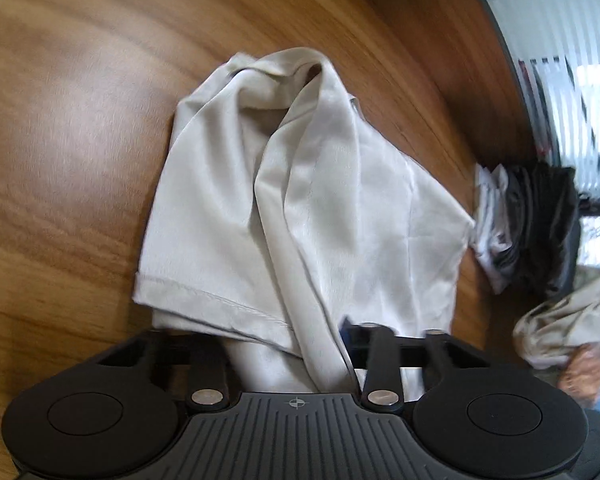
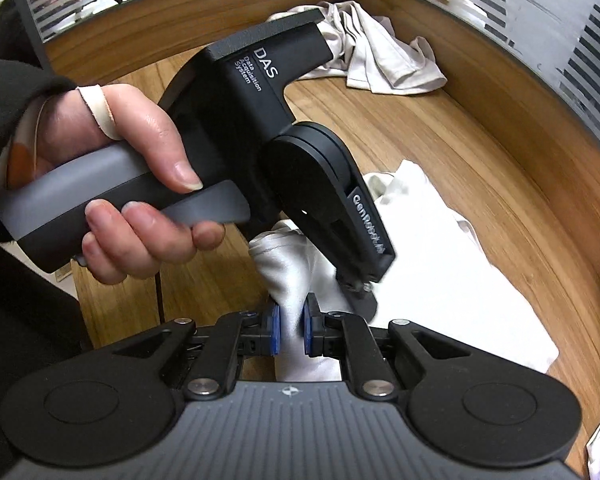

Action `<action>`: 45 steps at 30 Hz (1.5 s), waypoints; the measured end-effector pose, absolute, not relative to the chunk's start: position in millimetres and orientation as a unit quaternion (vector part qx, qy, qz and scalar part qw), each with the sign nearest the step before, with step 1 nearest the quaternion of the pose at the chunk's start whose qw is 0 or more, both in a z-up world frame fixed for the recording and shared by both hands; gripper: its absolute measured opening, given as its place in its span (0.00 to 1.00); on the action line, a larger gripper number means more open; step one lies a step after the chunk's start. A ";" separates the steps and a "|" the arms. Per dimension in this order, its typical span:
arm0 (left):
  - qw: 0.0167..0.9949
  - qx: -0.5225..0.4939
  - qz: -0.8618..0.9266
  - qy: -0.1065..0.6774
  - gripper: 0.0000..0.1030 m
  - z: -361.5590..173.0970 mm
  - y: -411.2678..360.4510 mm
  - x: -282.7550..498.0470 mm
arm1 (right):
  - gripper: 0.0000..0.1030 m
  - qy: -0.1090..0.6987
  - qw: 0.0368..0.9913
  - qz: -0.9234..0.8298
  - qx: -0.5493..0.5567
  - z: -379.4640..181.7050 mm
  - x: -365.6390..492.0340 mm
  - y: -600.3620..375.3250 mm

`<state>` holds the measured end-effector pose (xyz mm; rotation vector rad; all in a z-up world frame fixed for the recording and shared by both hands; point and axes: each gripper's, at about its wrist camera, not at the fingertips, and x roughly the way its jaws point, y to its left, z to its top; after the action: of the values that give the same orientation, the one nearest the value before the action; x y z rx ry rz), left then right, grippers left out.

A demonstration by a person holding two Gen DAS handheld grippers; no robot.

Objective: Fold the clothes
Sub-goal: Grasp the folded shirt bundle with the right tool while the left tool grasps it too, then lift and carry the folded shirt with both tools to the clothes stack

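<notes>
On the wooden table (image 1: pixel 80 128) our pale garment (image 1: pixel 300 200) lies bunched; our right gripper (image 2: pixel 291 330) pinches a fold of it, our left gripper (image 1: pixel 292 344) clamps another fold just beside.

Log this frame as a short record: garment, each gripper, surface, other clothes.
garment: pale shirt, bunched and partly lifted off the table
right gripper: shut on a gathered fold of the shirt
left gripper: down at the shirt beside the right one; pads hidden, grip unclear
surface: wooden table
other clothes: crumpled beige garment at the far edge; dark and white pile to the side
fold: not yet made
</notes>
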<state>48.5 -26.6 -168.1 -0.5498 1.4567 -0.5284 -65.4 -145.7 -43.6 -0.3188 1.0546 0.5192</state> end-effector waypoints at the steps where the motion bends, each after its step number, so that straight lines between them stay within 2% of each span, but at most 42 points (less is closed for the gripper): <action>1: 0.687 -0.231 -0.235 0.648 0.28 -166.0 -29.6 47.9 | 0.14 0.498 0.820 0.243 -0.142 -43.5 -66.1 -148.6; 4: 0.696 -0.193 -0.226 0.654 0.27 -163.8 -33.7 48.3 | 0.21 0.509 0.820 0.239 -0.105 -41.3 -68.7 -161.6; 5: 0.697 -0.183 -0.224 0.656 0.27 -163.8 -32.8 48.7 | 0.27 0.511 0.821 0.238 -0.091 -40.2 -69.9 -166.5; 6: 0.699 -0.175 -0.223 0.656 0.27 -163.5 -33.0 48.8 | 0.38 0.512 0.824 0.232 -0.079 -39.3 -71.8 -172.3; 9: 0.705 -0.157 -0.222 0.655 0.27 -162.2 -31.6 49.3 | 0.58 0.520 0.832 0.187 -0.042 -39.2 -79.8 -194.4; 11: 0.709 -0.149 -0.221 0.653 0.27 -160.8 -29.0 49.8 | 0.65 0.526 0.836 0.155 -0.009 -42.3 -86.5 -214.0; 13: 0.710 -0.142 -0.220 0.654 0.27 -159.2 -27.1 51.4 | 0.68 0.529 0.840 0.117 0.028 -45.6 -93.5 -236.6; 15: 0.710 -0.133 -0.222 0.655 0.28 -158.5 -27.1 53.3 | 0.79 0.530 0.842 0.079 0.062 -49.1 -100.0 -258.2; 18: 0.709 -0.122 -0.224 0.658 0.28 -157.7 -36.9 56.4 | 0.86 0.529 0.843 0.029 0.096 -56.6 -108.6 -286.1; 28: 0.719 -0.081 -0.236 0.648 0.34 -154.1 -56.4 56.6 | 0.88 0.541 0.820 -0.039 0.184 -115.4 -88.2 -346.2; 40: 0.741 -0.094 -0.246 0.618 0.48 -150.7 -53.3 55.5 | 0.87 0.529 0.831 -0.023 0.171 -130.1 -54.5 -349.6; 43: 0.740 -0.096 -0.254 0.616 0.50 -150.2 -51.7 55.4 | 0.76 0.524 0.836 -0.007 0.162 -128.6 -49.6 -344.7; 45: 0.739 -0.093 -0.255 0.616 0.51 -149.7 -53.7 56.4 | 0.63 0.522 0.839 0.003 0.155 -127.6 -46.7 -338.9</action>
<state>56.4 -53.7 -149.7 -0.2044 1.3523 -0.5602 -46.7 -338.9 -127.6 0.3276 1.1049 0.0058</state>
